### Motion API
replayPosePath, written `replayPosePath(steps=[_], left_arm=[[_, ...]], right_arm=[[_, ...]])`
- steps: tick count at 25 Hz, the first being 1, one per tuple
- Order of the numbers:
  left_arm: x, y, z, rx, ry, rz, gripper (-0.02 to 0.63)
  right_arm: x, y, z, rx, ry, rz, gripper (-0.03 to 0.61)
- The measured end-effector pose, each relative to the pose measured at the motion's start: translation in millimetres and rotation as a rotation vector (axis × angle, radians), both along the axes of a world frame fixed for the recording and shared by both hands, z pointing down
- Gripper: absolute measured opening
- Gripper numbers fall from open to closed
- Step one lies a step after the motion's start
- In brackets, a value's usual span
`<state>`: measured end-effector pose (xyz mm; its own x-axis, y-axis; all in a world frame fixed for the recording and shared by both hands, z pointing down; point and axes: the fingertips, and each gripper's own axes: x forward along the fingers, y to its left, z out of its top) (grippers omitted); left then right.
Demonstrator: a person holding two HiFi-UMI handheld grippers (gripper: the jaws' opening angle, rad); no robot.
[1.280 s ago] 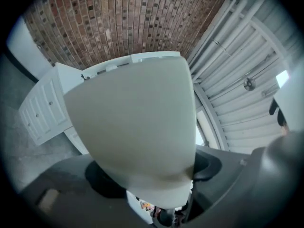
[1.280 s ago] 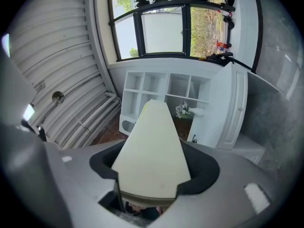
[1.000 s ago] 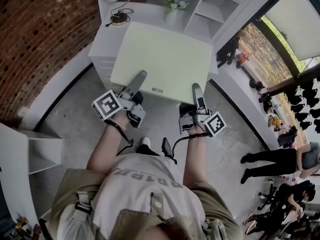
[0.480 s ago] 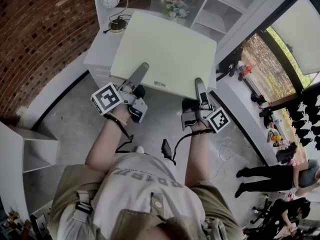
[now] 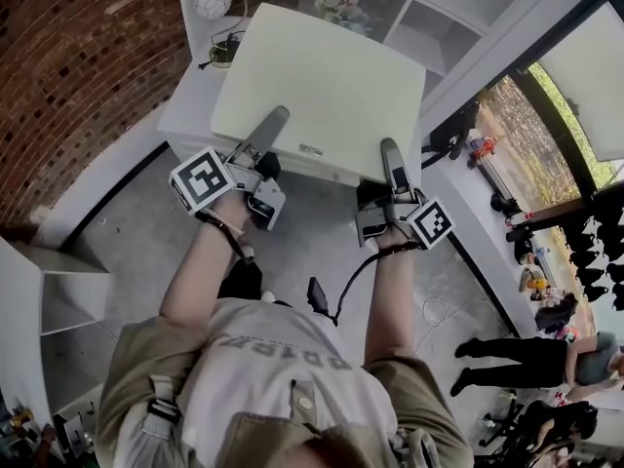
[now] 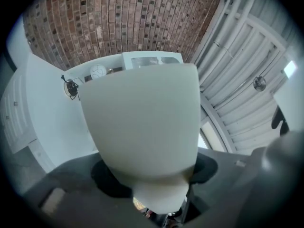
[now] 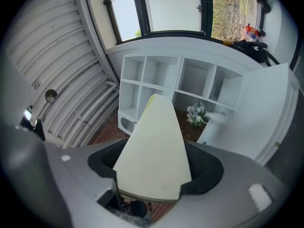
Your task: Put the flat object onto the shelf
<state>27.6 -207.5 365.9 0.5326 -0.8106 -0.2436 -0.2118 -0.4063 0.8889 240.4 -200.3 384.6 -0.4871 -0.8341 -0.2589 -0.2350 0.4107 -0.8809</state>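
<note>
**Status:** in progress. The board (image 5: 322, 91) rests on nothing. It is carried in the air between the person and the shelf (image 5: 429, 27), and placement on the shelf is not yet done.

**Grip:** the left claw (image 5: 273, 125) and the right claw (image 5: 390, 154) each clamp the board's near edge, one either side of its middle.

**Orientation:** broad face up and near level, with the far edge slightly raised and pointing toward the shelf. The long axis appears to run left to right, parallel to the gripped edge, but lens distortion leaves this uncertain.
</note>
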Motion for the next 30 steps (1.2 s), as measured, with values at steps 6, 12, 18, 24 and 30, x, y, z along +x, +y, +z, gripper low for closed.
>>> replayPosePath(steps=[6,12,18,24,30], left_arm=[[-1,-27,1,0.003,-0.004,0.01,0.301],[-7,-64,-2,0.006,-0.001,0.032,0.301],[-10,-109,-20,0.034,-0.003,0.055,0.301],[-21,-164,-38,0.055,0.006,0.071,0.304],[-30,-214,-49,0.071,0.025,0.084,0.307]], right_arm=[[-2,-25,3,-0.009,0.007,-0.004,0.348],[-9,-57,-1,-0.005,0.028,0.009,0.351],[-11,-99,-18,0.015,0.05,0.022,0.356],[-23,-151,-36,0.038,0.062,0.037,0.358],[-33,-199,-49,0.053,0.065,0.051,0.362]])
